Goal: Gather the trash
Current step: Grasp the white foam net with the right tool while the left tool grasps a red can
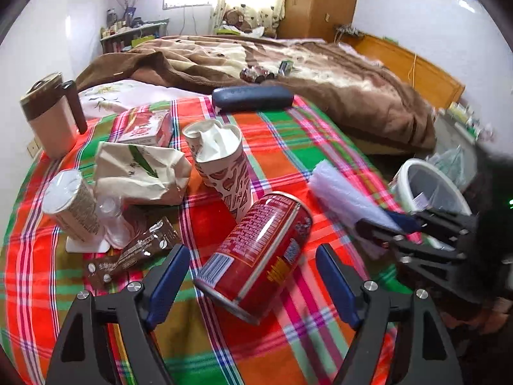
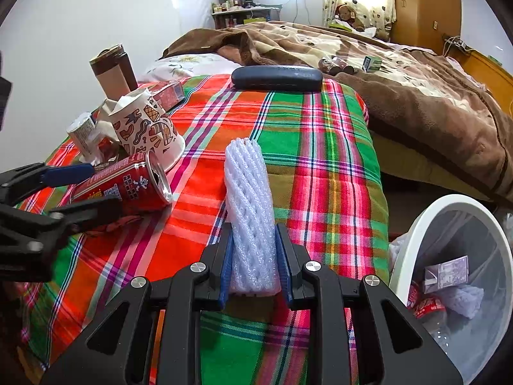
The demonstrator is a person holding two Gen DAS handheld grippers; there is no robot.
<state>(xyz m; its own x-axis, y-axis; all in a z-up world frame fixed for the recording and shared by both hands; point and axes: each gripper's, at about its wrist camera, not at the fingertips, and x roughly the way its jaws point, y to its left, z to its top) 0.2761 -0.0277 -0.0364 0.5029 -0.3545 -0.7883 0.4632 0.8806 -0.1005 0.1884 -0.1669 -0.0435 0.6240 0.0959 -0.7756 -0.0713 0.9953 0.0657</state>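
A red drink can (image 1: 259, 253) lies on its side on the plaid cloth (image 1: 288, 147), between the open fingers of my left gripper (image 1: 253, 279), which do not touch it. The can also shows in the right wrist view (image 2: 128, 186). My right gripper (image 2: 253, 256) is shut on a white foam net sleeve (image 2: 250, 199), held just above the cloth; it also shows in the left wrist view (image 1: 343, 195). A white trash bin (image 2: 416, 243) stands low at the right, with trash inside.
A patterned paper cup (image 1: 221, 163), a crumpled paper bag (image 1: 141, 173), a red carton (image 1: 144, 128), a brown wrapper (image 1: 138, 250), a lidded cup (image 1: 70, 205), a mug (image 1: 51, 115) and a dark glasses case (image 1: 253, 98) are on the cloth. A brown blanket (image 1: 320, 73) lies behind.
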